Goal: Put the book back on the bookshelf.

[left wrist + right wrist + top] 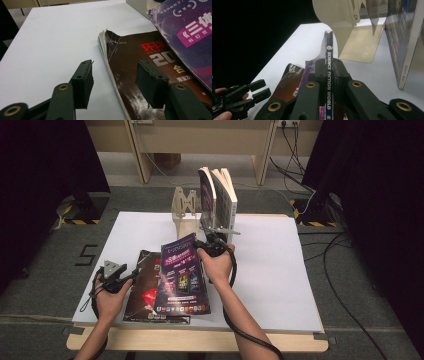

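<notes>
A purple magazine (182,275) is tilted up off the table, and my right gripper (210,245) is shut on its spine. In the right gripper view the jaws of the right gripper (328,66) pinch that spine (328,46), which reads "SCIENCE FICTION WORLD". Under it a dark brown magazine (142,292) lies flat on the white sheet. My left gripper (115,68) is open, with one jaw on the sheet and the other over the dark magazine's (130,60) left edge. Its pads do not press on it.
A beige metal bookend (184,209) stands at the back of the white sheet (270,265), with three books (218,195) upright to its right. In the right gripper view the bookend (352,32) and a standing book (404,40) lie just ahead. Dark curtains and cables flank the table.
</notes>
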Available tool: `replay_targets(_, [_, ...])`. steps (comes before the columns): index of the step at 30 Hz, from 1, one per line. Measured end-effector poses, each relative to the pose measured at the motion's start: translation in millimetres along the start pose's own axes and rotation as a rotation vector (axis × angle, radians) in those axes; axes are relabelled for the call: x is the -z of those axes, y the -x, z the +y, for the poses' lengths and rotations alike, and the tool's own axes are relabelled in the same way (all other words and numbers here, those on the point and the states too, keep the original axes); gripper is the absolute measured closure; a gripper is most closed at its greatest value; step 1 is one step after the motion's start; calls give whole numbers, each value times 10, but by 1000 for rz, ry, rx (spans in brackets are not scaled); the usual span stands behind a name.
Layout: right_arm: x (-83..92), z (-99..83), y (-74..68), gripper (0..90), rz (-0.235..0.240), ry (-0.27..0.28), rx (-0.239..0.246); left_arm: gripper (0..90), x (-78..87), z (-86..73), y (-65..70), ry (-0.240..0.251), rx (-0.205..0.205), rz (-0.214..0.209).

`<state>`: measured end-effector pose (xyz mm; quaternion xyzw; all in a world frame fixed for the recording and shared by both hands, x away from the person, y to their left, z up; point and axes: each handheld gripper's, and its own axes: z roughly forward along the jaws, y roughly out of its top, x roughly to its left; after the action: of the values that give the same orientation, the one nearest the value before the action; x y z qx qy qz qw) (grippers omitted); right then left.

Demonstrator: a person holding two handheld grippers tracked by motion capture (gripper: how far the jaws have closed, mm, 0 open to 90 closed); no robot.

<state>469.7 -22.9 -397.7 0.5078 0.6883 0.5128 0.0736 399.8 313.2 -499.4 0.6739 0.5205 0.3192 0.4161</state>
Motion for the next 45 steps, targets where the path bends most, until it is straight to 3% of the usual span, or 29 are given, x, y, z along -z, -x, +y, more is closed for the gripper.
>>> replay_targets(19, [161,73,-30,850,3,63,11,471,8,-4,23,5,-25,5])
replay_targets(45, [402,226,-38,850,-34,176,47,476,11,-5,20,5,-22,4])
